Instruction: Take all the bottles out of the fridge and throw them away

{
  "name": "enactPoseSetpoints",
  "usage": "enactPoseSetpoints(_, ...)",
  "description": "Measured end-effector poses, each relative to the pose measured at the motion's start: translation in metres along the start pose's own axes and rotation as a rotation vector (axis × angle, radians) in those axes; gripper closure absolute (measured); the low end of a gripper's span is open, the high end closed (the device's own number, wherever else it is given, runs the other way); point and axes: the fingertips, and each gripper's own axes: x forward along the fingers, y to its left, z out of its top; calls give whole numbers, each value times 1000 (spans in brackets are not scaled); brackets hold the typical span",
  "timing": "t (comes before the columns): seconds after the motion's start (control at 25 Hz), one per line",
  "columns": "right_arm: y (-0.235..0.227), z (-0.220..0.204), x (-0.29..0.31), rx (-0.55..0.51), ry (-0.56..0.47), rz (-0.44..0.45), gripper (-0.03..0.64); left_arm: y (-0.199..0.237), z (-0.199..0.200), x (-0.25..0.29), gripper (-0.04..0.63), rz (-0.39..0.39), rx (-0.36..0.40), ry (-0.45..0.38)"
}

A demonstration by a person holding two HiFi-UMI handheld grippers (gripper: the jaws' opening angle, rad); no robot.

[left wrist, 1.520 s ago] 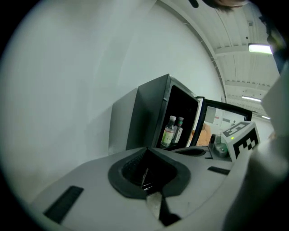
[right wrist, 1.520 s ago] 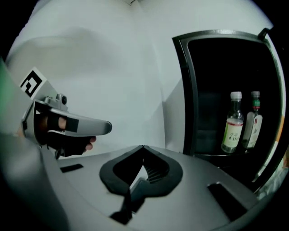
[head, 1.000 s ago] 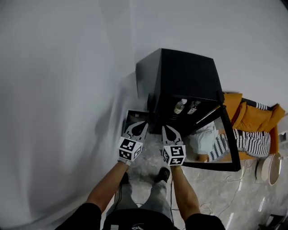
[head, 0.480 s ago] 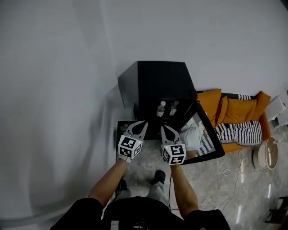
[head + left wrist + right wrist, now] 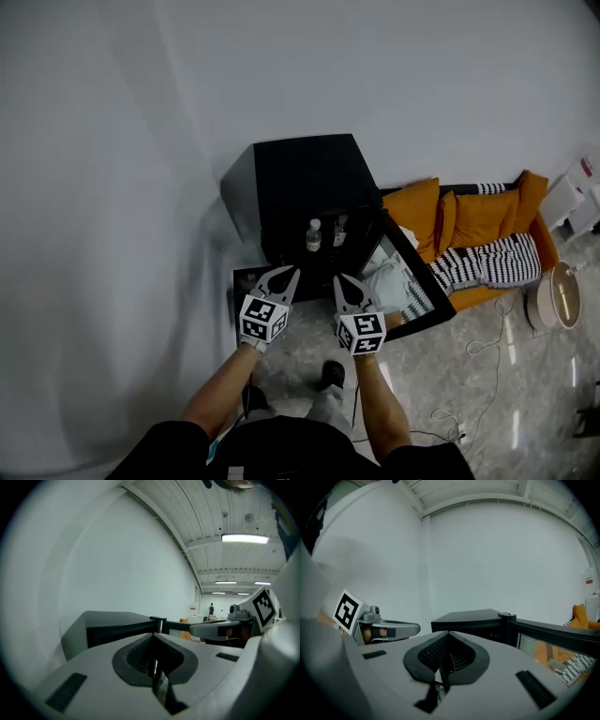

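Fridge (image 5: 309, 183) farther off; marble floor (image 5: 487, 375)

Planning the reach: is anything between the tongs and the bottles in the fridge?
Nothing visible. The fridge door is swung open to the right, and the bottles stand exposed in the opening, beyond the shut left tongs and right tongs.

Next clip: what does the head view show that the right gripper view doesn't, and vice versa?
Only the head view: two bottles standing inside the fridge, and the person's shoes on the floor. Only the right gripper view: the ceiling, and the right gripper close up, shut and empty. Both: the black fridge with its door open, the orange cushions, the left gripper.
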Motion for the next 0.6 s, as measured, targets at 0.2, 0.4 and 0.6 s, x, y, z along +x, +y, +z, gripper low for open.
enactPoseSetpoints(0.2,-18,-6,-11,12,4,-35,609,-13,-4,13,595,-34,9,13)
enactPoseSetpoints(0.4,-35,-13,-23,20,8,-71,609,-24,-10,24,595,-61,18,26)
enactPoseSetpoints(0.6,-50,-23,-28,29,21,-89,609,-31,-19,34,595,-78,17,40)
